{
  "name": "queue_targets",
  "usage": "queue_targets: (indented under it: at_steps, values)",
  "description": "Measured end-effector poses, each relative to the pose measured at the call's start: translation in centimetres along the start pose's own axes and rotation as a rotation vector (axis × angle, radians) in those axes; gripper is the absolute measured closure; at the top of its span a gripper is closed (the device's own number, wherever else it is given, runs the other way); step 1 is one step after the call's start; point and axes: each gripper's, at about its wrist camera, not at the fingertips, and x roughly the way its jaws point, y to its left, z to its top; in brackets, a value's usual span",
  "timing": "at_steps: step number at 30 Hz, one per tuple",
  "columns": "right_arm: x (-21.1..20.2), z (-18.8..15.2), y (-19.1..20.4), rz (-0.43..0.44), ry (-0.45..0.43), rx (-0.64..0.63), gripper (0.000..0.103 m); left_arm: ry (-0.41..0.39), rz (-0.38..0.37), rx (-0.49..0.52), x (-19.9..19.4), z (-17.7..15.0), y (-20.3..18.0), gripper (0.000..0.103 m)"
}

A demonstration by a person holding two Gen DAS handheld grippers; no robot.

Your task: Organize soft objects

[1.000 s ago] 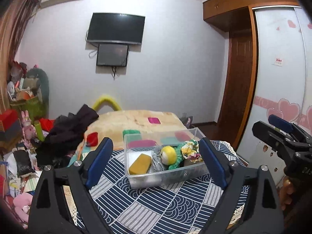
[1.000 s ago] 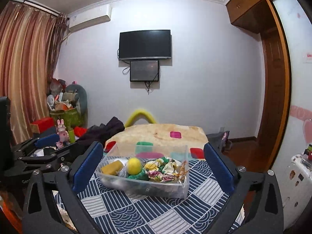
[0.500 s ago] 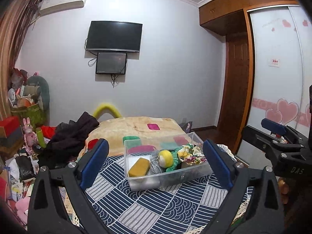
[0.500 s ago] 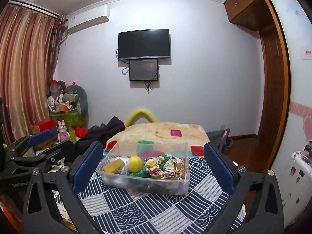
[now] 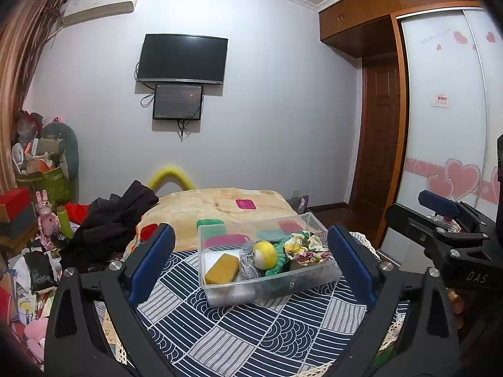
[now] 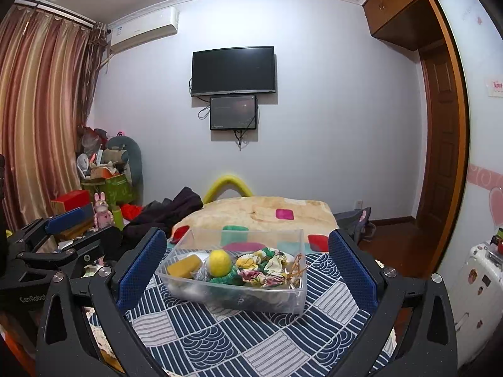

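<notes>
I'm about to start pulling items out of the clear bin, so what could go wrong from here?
1. The clear plastic bin sits loose on the patterned blue cloth; a one-sided tug might slide it.
2. The floral fabric bundle and green knit piece touch the yellow fuzzy ball, so a grab may drag neighbours out.
3. Both open grippers, left and right, face the bin and could collide.
</notes>
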Motion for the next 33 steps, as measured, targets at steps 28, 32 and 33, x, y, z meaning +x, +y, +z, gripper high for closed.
queue_targets:
  at_steps: [28, 32, 33]
  values:
    - [0.02, 0.04, 0.17, 0.0, 0.005, -0.002, 0.0, 0.003, -0.011, -0.008, -0.22, -0.18, -0.07, 0.004]
    - [0.05, -0.03, 0.15, 0.0, 0.004, -0.002, 0.0, 0.006, -0.012, -0.016, -0.13, -0.11, 0.07, 0.004]
    - [0.05, -0.03, 0.15, 0.0, 0.004, -0.002, 0.0, 0.007, -0.013, -0.019, -0.06, -0.06, 0.16, 0.004]
